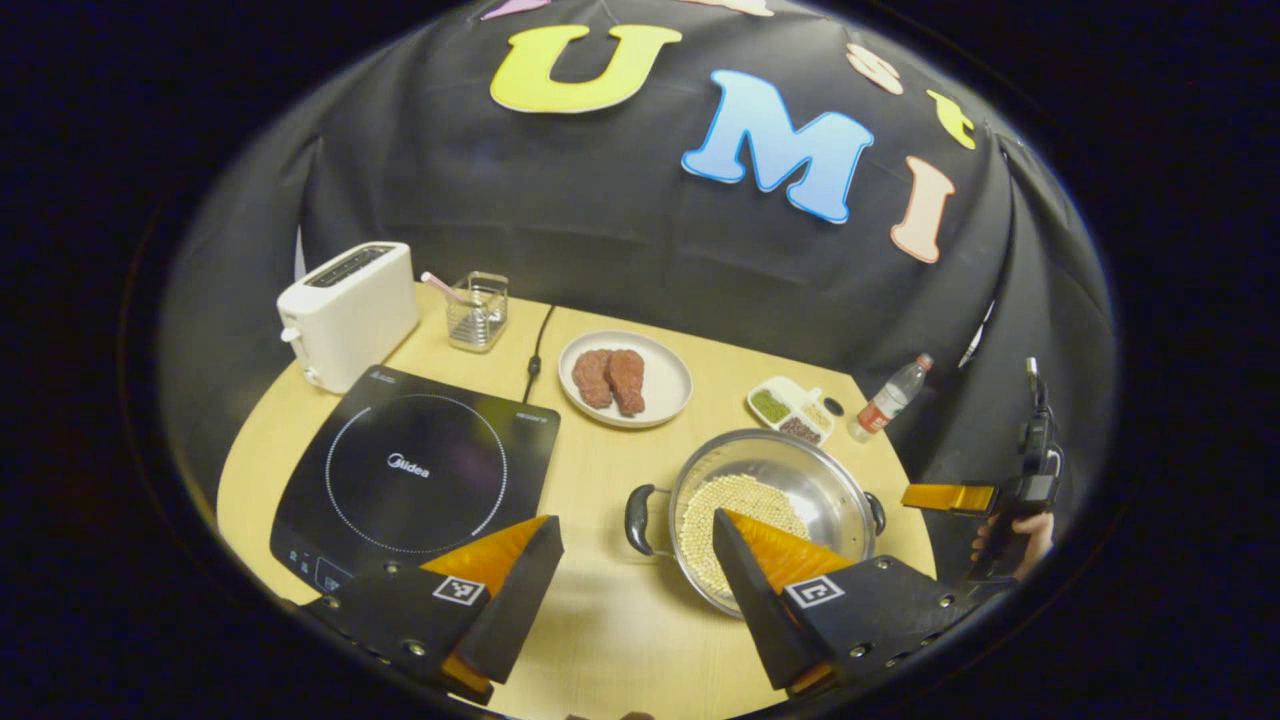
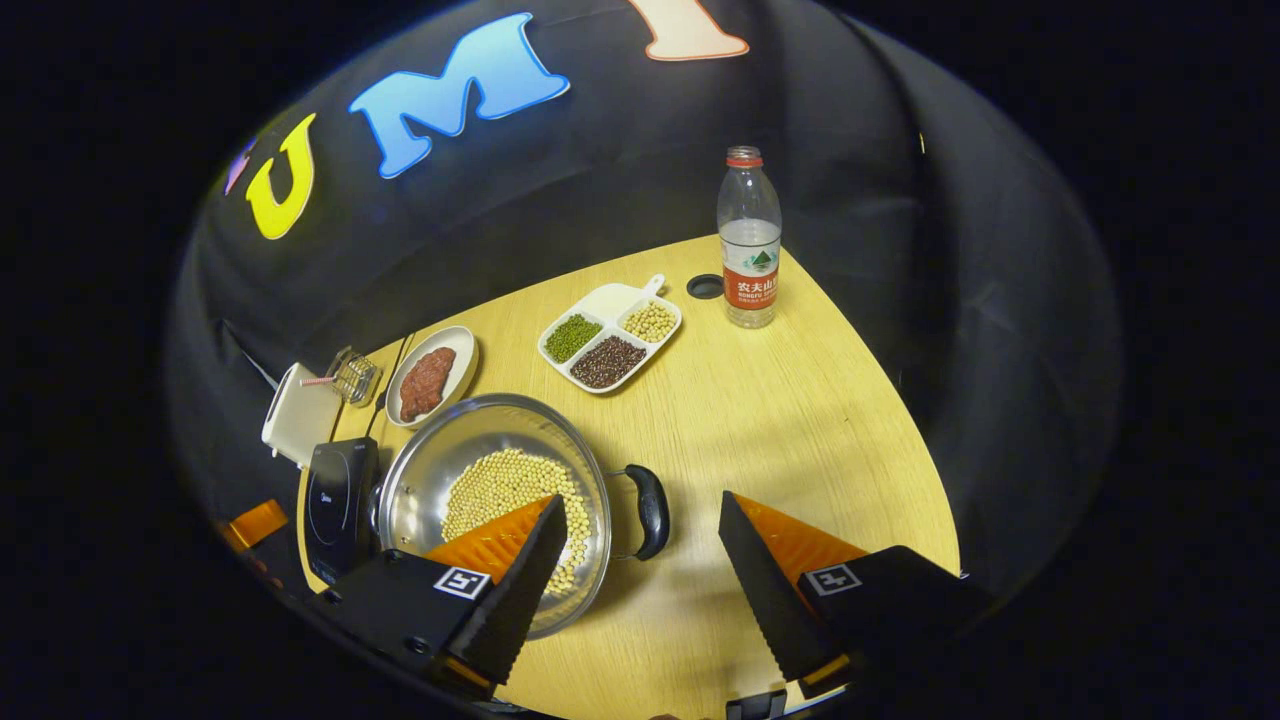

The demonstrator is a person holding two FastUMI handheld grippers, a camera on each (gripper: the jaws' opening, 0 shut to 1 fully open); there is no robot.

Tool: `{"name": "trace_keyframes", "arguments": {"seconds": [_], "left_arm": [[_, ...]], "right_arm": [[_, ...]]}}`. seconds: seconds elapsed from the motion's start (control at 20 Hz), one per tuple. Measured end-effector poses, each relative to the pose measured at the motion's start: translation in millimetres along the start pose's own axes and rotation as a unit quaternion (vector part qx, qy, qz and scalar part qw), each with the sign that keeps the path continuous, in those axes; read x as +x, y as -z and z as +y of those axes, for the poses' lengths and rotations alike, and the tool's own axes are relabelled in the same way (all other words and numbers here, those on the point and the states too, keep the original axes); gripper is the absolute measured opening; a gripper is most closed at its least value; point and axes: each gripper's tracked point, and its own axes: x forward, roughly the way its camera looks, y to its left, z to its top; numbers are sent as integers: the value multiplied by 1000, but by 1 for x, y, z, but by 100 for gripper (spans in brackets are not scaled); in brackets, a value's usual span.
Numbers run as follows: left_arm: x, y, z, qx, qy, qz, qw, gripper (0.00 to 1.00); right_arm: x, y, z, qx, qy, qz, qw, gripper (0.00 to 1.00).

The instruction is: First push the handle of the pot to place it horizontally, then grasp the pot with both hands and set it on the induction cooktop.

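Observation:
A steel pot (image 1: 775,462) holding pale beans stands on the wooden table, right of the black induction cooktop (image 1: 420,475). Its two dark handles point left (image 1: 638,520) and right (image 1: 877,512). My left gripper (image 1: 635,520) is open above the table, and the pot's left handle lies between its fingertips in this view. In the right gripper view the pot (image 2: 470,440) sits at lower left, with the cooktop (image 2: 335,500) beyond it. My right gripper (image 2: 640,500) is open, with the near handle (image 2: 652,510) between its fingertips. That gripper (image 1: 955,497) also appears beside the pot's right side, held by a hand (image 1: 1010,540).
Along the back stand a white toaster (image 1: 350,310), a glass holder with a straw (image 1: 478,310), a plate of meat (image 1: 625,378), a divided dish of beans (image 2: 610,335) and a water bottle (image 2: 750,240). A cable (image 1: 537,350) runs behind the cooktop.

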Motion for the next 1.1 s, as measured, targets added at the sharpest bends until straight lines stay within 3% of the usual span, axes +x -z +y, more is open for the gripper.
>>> {"name": "trace_keyframes", "arguments": {"seconds": [0.2, 0.4, 0.9, 1.0, 1.05, 1.1], "left_arm": [[-3, 15, -6, -2, 26, 50, 998, 93], [-2, 26, -12, -10, 43, 83, 996, 93], [5, 38, -15, -27, 35, 123, 991, 93], [13, 43, -17, -28, 37, 127, 991, 92], [15, 45, -16, -28, 36, 128, 991, 92], [17, 46, -16, -31, 38, 131, 990, 80]], "right_arm": [[25, 3, -3, 0, 0, 18, 1000, 98], [46, 7, 2, 7, -23, 36, 999, 98], [97, 45, 12, -45, -36, 78, 995, 98], [103, 49, 16, -42, -43, 79, 995, 96], [106, 51, 18, -38, -48, 81, 995, 89], [108, 52, 17, -36, -46, 80, 995, 85]]}}
